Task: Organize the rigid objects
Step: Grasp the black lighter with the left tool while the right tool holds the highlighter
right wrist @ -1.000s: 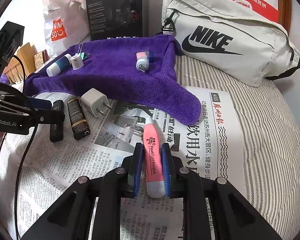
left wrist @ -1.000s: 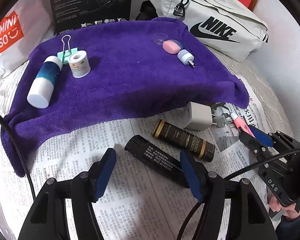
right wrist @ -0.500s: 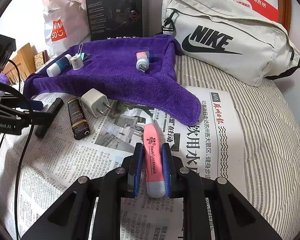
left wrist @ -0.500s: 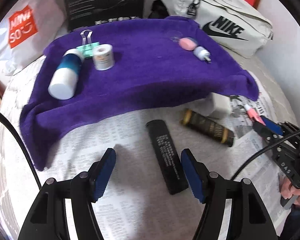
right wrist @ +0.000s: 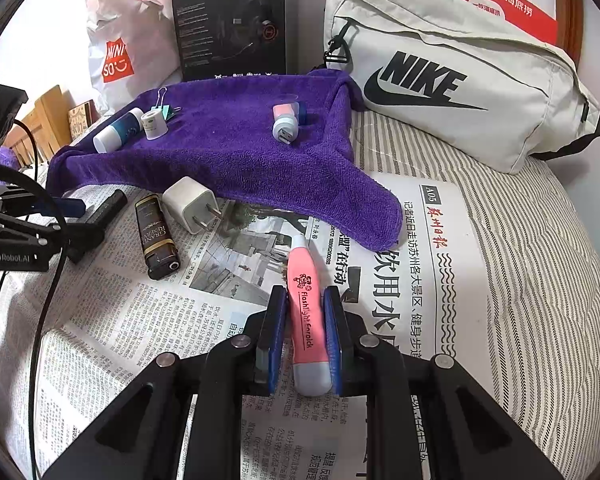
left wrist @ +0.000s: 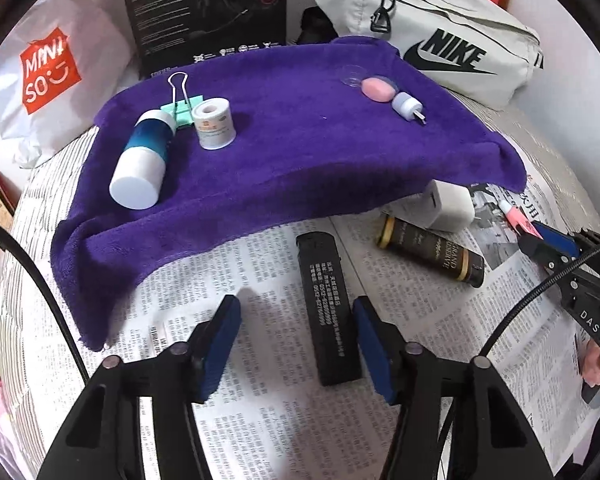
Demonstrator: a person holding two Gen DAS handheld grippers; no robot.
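Black lighter (left wrist: 329, 312) lies flat on newspaper (left wrist: 260, 432); pink flashlight (right wrist: 306, 316) gripped.

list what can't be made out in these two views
- White charger: left wrist view, top hidden under the purple towel edge.
- Pink flashlight: left wrist view, mostly hidden by the right gripper.
- Black lighter: right wrist view, part hidden behind the left gripper, now closing.

Place: a home, most likely a bedroom.
Surface: a bed with a striped mattress cover (right wrist: 520, 240), newspaper (right wrist: 148, 320) spread over it.
Clutter: a Nike bag (right wrist: 452, 92), a Miniso shopping bag (left wrist: 48, 76) and a headset box (right wrist: 230, 20) stand against the white wall.
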